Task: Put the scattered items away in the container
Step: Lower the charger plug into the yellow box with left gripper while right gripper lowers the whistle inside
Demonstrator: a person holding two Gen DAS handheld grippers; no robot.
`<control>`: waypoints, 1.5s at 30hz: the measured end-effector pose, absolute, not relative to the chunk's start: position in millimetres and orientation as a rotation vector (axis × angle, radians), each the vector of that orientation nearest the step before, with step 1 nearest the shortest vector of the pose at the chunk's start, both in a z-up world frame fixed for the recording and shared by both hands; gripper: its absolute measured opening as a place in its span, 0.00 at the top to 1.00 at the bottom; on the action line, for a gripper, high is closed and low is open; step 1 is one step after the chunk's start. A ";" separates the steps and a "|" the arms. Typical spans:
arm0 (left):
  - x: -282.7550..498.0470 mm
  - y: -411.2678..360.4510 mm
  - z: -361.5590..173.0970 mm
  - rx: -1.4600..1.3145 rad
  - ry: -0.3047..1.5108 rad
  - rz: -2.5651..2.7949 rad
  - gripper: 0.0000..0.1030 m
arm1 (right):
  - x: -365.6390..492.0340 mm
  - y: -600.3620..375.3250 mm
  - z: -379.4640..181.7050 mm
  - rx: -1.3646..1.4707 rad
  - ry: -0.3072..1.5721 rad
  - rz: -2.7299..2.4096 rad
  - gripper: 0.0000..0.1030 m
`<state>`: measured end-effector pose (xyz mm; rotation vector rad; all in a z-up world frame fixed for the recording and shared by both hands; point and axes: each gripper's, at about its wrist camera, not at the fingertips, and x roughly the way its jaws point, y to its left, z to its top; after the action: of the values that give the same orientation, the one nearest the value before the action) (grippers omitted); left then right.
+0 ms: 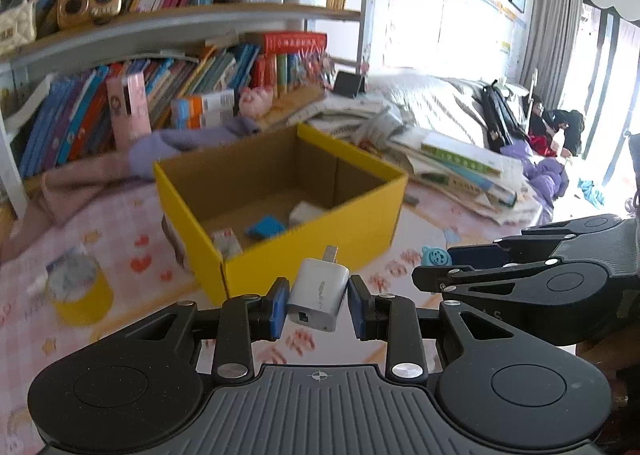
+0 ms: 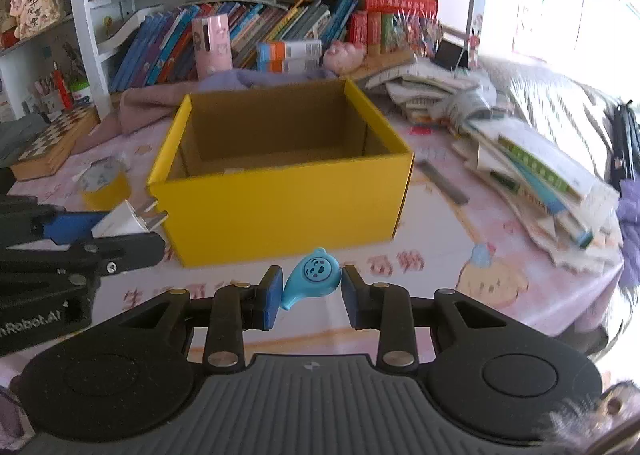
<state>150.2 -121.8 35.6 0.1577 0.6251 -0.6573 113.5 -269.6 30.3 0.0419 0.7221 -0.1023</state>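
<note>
A: What are the two claws doing?

B: The left gripper (image 1: 319, 302) pinches a white charger (image 1: 318, 293), prongs pointing at the yellow box (image 1: 308, 243). The right gripper (image 2: 308, 295) pinches a blue whistle (image 2: 313, 275).

A: Where are they relative to the box?

B: Both hang just in front of its near wall, above the pink tablecloth (image 2: 440, 255). The box stands open, with a blue item (image 1: 265, 226) and two pale ones on its floor.

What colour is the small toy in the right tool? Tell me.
Light blue toy, with a smiling face; clearest in the right wrist view.
</note>
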 end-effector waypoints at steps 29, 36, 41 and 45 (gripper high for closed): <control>266.1 -193.1 23.7 0.227 0.655 -0.382 0.71 | 299.2 -324.1 22.8 -0.181 0.684 0.202 0.71; 284.6 -207.4 -0.2 0.264 0.748 -0.357 0.71 | 321.3 -323.3 -0.1 -0.240 0.781 0.267 0.70; 293.0 -211.0 -11.9 0.254 0.811 -0.349 0.71 | 331.8 -323.7 -16.2 -0.239 0.882 0.322 0.70; 296.2 -207.5 -15.9 0.222 0.842 -0.327 0.71 | 334.6 -325.1 -23.3 -0.217 0.925 0.362 0.71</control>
<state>296.2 -207.5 -15.9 0.2217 0.8417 -0.3271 334.6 -325.1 -23.3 -0.2168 0.9250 0.3624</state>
